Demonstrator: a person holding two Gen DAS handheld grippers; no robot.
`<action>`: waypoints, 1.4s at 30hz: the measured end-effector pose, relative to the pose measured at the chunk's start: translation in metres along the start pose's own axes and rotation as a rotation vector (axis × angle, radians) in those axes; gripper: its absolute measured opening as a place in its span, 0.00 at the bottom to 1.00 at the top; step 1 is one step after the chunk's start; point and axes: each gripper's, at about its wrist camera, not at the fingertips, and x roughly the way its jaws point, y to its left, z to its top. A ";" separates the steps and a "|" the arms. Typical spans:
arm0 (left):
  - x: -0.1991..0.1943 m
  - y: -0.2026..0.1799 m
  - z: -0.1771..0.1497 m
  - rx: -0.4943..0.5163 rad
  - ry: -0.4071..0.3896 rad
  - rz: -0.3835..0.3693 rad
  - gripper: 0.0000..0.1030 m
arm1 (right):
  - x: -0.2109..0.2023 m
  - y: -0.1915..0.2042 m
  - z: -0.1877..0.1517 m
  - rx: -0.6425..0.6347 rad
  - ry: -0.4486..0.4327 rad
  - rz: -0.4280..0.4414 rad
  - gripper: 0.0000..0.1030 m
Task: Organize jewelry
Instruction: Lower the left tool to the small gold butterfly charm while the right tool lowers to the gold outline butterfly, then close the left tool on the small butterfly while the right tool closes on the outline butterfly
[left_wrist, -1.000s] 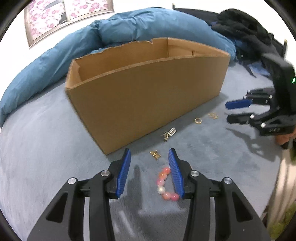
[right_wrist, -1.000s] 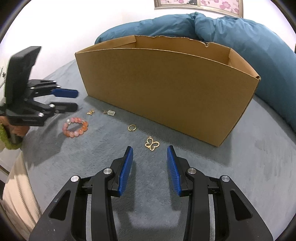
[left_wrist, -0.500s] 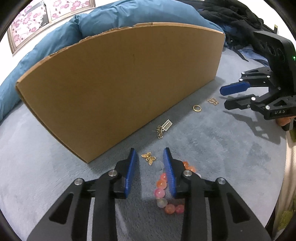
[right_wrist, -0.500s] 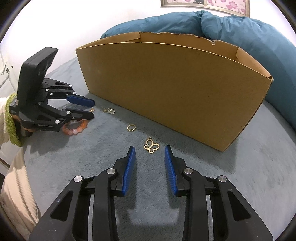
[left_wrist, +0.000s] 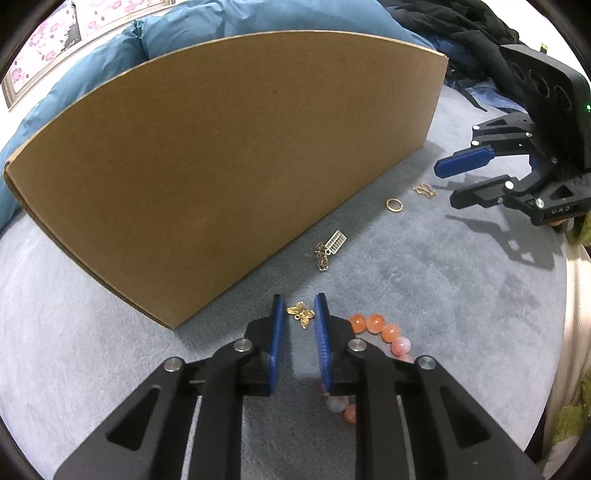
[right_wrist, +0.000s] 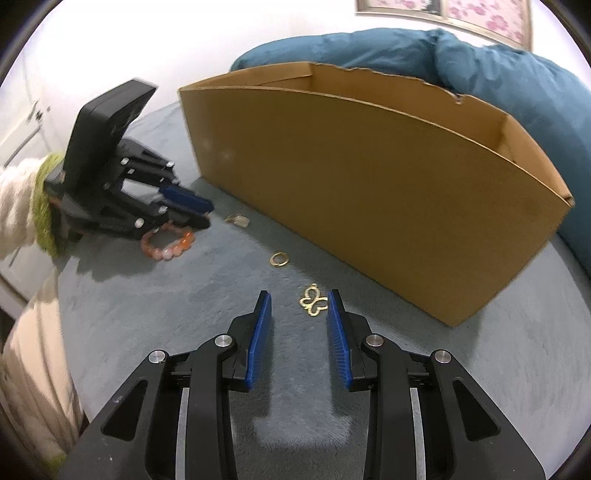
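Note:
On the grey blanket (left_wrist: 443, 280), in front of a cardboard box (left_wrist: 221, 166), lies the jewelry. My left gripper (left_wrist: 300, 310) points down at a small gold butterfly charm (left_wrist: 302, 314); its jaws are closing with the charm between the tips, and a thin gap still shows on each side. An orange and pink bead bracelet (left_wrist: 384, 330) lies just right of its right finger. My right gripper (right_wrist: 299, 297) stands open over an outline butterfly pendant (right_wrist: 314, 301), which lies nearer the right finger. A gold ring (right_wrist: 279, 259) and a tag charm (right_wrist: 238, 220) lie between the two grippers.
The cardboard box (right_wrist: 369, 184) is open at the top and stands close behind the jewelry. A blue duvet (right_wrist: 480, 62) is heaped behind it, and dark clothes (left_wrist: 461, 33) lie at the far right. A cream sleeve with a green cuff (right_wrist: 44, 199) holds the left gripper (right_wrist: 208, 214).
My left gripper has sunk and moved forward off the bracelet to the small butterfly charm, and its jaws have narrowed around it. The right gripper's jaws narrowed slightly and rolled a little over the outline butterfly.

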 end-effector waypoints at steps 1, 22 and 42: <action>0.000 0.000 0.000 0.003 0.000 -0.003 0.14 | 0.001 0.000 0.000 -0.020 0.007 0.001 0.29; 0.000 0.001 0.000 0.013 -0.010 0.002 0.14 | 0.036 -0.009 0.001 -0.041 0.098 0.070 0.24; -0.017 -0.016 0.007 0.034 -0.056 -0.005 0.14 | 0.004 -0.005 0.000 -0.007 0.049 0.041 0.16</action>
